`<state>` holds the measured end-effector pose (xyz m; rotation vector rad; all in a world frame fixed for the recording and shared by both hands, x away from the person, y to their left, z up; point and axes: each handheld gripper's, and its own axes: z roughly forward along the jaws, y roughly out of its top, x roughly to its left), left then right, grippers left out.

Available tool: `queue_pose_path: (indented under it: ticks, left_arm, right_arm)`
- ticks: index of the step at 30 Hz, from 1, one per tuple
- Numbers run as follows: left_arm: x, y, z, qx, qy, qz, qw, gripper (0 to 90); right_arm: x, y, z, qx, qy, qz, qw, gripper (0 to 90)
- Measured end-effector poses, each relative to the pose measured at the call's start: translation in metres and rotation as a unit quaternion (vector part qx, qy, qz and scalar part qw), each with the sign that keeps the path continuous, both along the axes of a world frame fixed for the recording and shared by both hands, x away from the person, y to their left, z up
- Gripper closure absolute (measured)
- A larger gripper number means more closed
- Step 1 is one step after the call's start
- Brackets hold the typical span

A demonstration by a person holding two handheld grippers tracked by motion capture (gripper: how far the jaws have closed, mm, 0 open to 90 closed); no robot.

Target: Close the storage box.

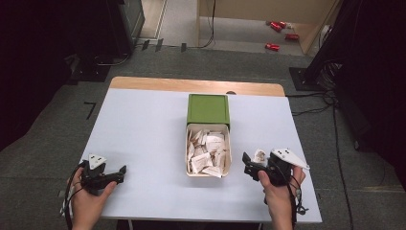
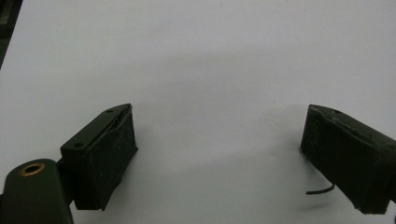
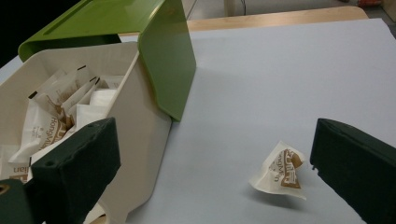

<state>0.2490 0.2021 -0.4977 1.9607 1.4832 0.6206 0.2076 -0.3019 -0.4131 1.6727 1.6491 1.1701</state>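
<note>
1. A person is holding two grippers over the pale tabletop (image 1: 143,129): the left gripper (image 1: 117,175) is sitting near the front left, the right gripper (image 1: 249,165) near the front right.
2. One cream box (image 1: 229,152) is lying at the middle of the tabletop, and one green lid (image 1: 208,109) is covering its far end while the near part is standing open.
3. Many small white-and-brown packets (image 1: 206,151) are lying heaped in the open part; they are overlapping too much to count exactly.
4. One single loose packet (image 3: 280,173) is lying on the tabletop outside the box, to its right, just beside the right gripper.
5. In the right gripper view, the jaws are standing wide apart and holding nothing; the loose packet is lying between them and a little ahead, nearer the right-hand jaw, and the box wall is rising beside the left-hand jaw.
6. In the left gripper view, the jaws of the left gripper (image 2: 219,140) are spread wide over bare tabletop, gripping nothing.
7. Four red objects (image 1: 280,33) are lying on the floor beyond the table; what they are is too small to tell.
</note>
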Motion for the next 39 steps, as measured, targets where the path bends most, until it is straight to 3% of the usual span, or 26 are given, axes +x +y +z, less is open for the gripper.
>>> queue_pose_path:
  ticks: [7, 21, 24, 27, 35, 39]
  left_arm:
    - [0.000, 0.000, 0.000, 0.000, 0.000, 0.000, 1.0000, 10.8]
    - [0.000, 0.000, 0.000, 0.000, 0.000, 0.000, 1.0000, 10.7]
    - [0.000, 0.000, 0.000, 0.000, 0.000, 0.000, 1.0000, 10.7]
    - [0.000, 0.000, 0.000, 0.000, 0.000, 0.000, 1.0000, 10.7]
    - [0.000, 0.000, 0.000, 0.000, 0.000, 0.000, 1.0000, 10.7]
    - [0.000, 0.000, 0.000, 0.000, 0.000, 0.000, 1.0000, 10.7]
  right_arm:
    - [-0.003, 0.010, 0.006, -0.003, -0.009, 0.001, 1.0000, 4.9]
    - [-0.005, 0.035, 0.006, -0.008, -0.008, 0.034, 0.9994, 7.7]
    - [-0.006, 0.042, 0.004, -0.020, -0.007, 0.044, 0.9988, 7.9]
    - [-0.006, 0.049, 0.001, -0.024, -0.004, 0.036, 0.9991, 17.1]
    - [-0.004, 0.058, -0.006, -0.019, 0.005, 0.041, 0.9990, 25.3]
    - [-0.003, 0.061, -0.012, -0.013, 0.006, 0.028, 0.9995, 35.4]
